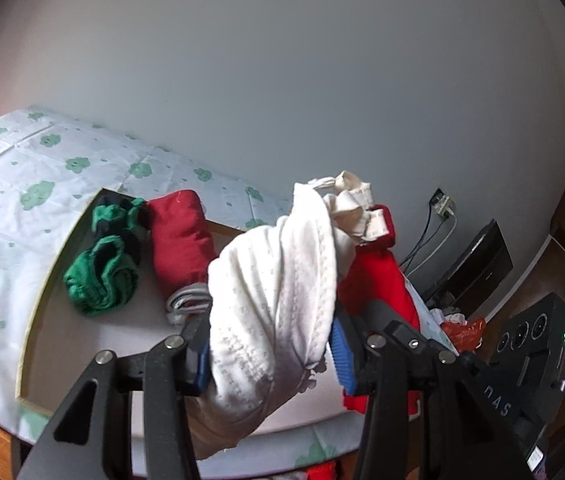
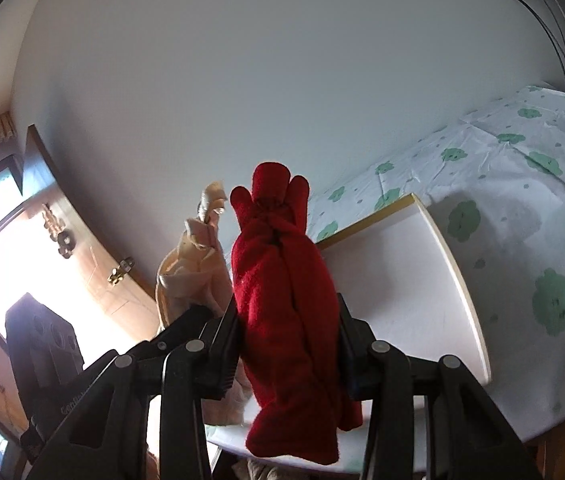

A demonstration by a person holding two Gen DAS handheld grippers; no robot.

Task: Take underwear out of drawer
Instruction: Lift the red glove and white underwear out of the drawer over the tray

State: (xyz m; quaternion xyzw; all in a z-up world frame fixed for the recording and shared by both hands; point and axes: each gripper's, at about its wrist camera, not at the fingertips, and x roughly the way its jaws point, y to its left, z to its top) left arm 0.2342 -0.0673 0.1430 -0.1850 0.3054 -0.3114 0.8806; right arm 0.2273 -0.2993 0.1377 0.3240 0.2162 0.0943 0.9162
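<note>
My left gripper [image 1: 270,346] is shut on a rolled white dotted underwear [image 1: 274,280], held up above the white board [image 1: 94,344]. My right gripper [image 2: 286,344] is shut on a rolled red underwear [image 2: 282,280], also raised; this red roll [image 1: 378,276] shows just right of the white one in the left wrist view. The white roll [image 2: 194,264] appears left of the red one in the right wrist view. On the board lie a green and navy underwear [image 1: 106,264], a dark red folded one [image 1: 180,240] and a grey striped piece [image 1: 186,300]. No drawer is in view.
The board [image 2: 402,280] rests on a cloth with green clouds [image 2: 522,200] over a wooden-edged table. A plain wall stands behind, with a socket and cables [image 1: 442,204]. A black box [image 1: 478,264] and a red bag [image 1: 462,328] sit lower right. A wooden door [image 2: 82,248] is at left.
</note>
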